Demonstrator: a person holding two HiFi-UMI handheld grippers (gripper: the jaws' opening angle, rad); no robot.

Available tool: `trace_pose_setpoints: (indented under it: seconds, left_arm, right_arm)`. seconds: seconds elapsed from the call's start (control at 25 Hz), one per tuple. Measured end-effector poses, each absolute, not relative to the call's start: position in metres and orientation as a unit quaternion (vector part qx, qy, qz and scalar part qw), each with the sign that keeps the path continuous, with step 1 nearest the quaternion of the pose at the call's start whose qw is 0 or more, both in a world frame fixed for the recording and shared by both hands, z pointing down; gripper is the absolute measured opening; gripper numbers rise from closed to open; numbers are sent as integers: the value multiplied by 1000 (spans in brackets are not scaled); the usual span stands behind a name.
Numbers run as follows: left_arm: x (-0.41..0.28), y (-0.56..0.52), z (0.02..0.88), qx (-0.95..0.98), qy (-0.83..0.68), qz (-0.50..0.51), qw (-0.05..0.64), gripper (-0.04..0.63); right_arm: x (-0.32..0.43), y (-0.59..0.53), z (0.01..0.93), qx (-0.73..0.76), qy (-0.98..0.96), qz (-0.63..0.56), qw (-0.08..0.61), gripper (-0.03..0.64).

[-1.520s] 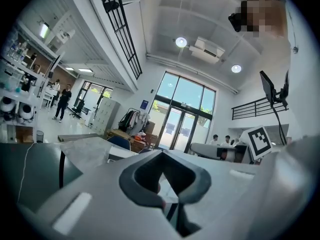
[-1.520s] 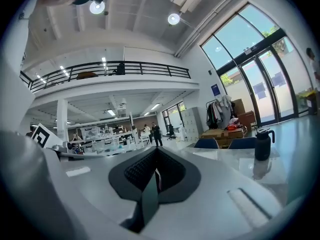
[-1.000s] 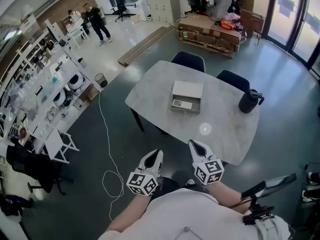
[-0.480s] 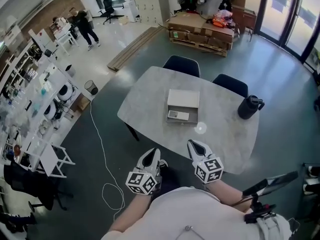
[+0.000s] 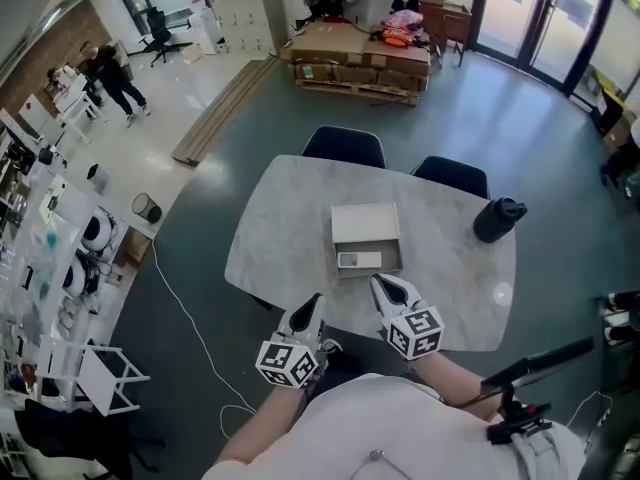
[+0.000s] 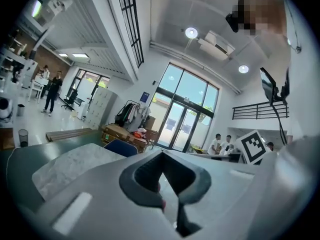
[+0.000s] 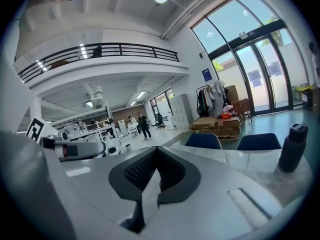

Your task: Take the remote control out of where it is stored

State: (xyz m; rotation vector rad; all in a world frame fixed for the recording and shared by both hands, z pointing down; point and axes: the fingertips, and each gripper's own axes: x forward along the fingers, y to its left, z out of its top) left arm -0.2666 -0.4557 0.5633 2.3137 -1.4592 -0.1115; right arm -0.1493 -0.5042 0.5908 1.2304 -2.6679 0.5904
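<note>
Grey table point(image 5: 285, 218), open box point(image 5: 365, 230) (remote point(image 5: 360, 259) inside), left hand-held gripper point(image 5: 313, 304) closed, right hand-held gripper point(image 5: 384, 287) closed

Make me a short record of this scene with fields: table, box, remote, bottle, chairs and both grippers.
Table: grey, rounded top
Box: grey, near the table's middle; near end looks open
Remote: small flat item in the box's near end, likely it; not yet taken out
Bottle: dark, upright, on the table right of the box
Chairs: two blue, at the far side
Left gripper: shut, empty, at the table's near edge
Right gripper: shut, empty, just short of the box
</note>
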Motion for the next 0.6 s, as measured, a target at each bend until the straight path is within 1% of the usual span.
trace_pose_setpoints:
  seconds: [0.2,0.48,0.6]
  left_arm:
    - [-287,-484,566,857,-483,-26,179,0]
    - [-316,-494,583,833,-506,-39,221,0]
    - [-319,-495,579,822,-520,-46,226,0]
  right_arm:
    - [-162,-539,598,445,-869,202,77,28]
    - [-174,-556,615,440,-865,215,109,28]
    - [-178,-569,618,426,-869,218,124,28]
